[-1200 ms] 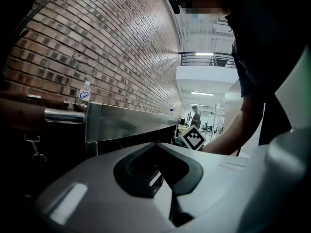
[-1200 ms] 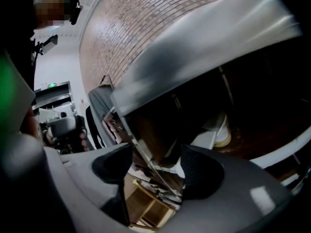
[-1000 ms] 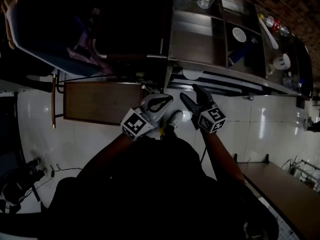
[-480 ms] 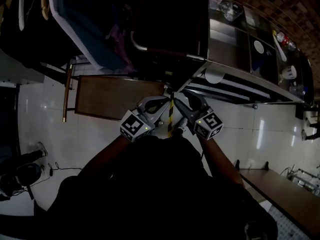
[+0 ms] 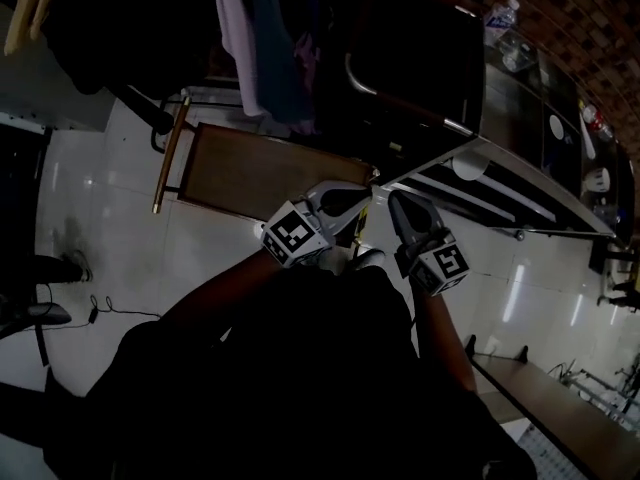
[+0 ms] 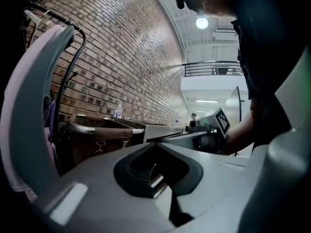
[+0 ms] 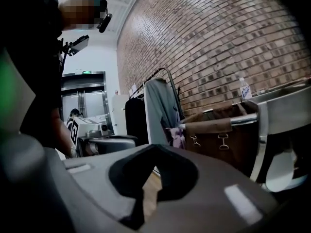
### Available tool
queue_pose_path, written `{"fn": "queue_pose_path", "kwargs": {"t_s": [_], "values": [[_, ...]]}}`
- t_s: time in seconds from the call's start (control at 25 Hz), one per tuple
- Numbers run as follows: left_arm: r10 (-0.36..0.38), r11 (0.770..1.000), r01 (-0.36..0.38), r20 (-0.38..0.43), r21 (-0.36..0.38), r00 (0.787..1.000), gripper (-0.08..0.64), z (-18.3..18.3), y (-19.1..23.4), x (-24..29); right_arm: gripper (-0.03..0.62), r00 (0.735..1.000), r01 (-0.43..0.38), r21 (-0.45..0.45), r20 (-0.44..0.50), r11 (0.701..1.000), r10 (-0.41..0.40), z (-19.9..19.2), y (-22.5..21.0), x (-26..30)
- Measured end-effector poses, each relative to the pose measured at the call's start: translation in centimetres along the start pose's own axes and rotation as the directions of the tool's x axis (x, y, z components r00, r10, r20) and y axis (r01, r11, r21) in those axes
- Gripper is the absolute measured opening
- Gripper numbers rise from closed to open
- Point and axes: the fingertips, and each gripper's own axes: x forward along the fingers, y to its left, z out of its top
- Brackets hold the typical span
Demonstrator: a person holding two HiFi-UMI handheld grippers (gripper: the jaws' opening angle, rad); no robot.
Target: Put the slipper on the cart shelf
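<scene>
No slipper shows in any view. Both grippers are held close in front of the person's body, side by side, pointing about level. My left gripper [image 5: 360,190] [image 6: 156,147] has its jaws together with nothing between them. My right gripper [image 5: 397,201] [image 7: 153,147] has just been closing and is now shut, also on nothing. The metal cart with its slatted shelves [image 5: 520,183] stands beyond and to the right of the grippers. A pale shoe toe [image 5: 366,259] peeks out just below them, at the edge of the person's body.
A brown laundry cart with a metal rim [image 5: 420,58] [image 7: 228,130] stands beside the metal cart. A low wooden platform [image 5: 265,173] lies on the white tiled floor ahead-left. Clothes hang on a rack [image 5: 255,28] [image 7: 158,106]. A brick wall [image 6: 121,57] runs behind.
The right gripper's jaws went from wide apart to shut. Both grippers shifted with the person; the metal cart slid towards the right of the head view and the clothes rack came in at the top.
</scene>
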Motion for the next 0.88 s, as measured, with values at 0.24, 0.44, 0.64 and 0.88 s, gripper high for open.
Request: {"fn": "queue_pose_path", "kwargs": {"t_s": [0.24, 0.44, 0.64, 0.88], "values": [[0.035, 0.999, -0.035, 0.005, -0.011, 0.999, 0.000, -0.3, -1.5, -2.4, 0.002, 0.995, -0.096, -0.024, -0.029, 0.995, 0.095, -0.3, 4.0, -0.4], [0.100, 0.995, -0.099, 0.004, -0.015, 0.995, 0.000, -0.2, -3.7, -3.9, 0.002, 0.984, -0.176, -0.016, -0.023, 0.984, 0.176, -1.0, 6.9, -1.6], [0.173, 0.985, -0.173, -0.021, -0.005, 0.985, 0.000, -0.2, -4.1, -6.3, 0.002, 0.979, -0.201, -0.002, 0.004, 0.979, 0.201, -1.5, 7.9, -2.0], [0.191, 0.982, -0.191, -0.043, 0.011, 0.981, 0.000, -0.1, -4.3, -8.7, 0.002, 0.978, -0.209, -0.010, -0.005, 0.978, 0.209, -1.1, 10.6, -1.7]]}}
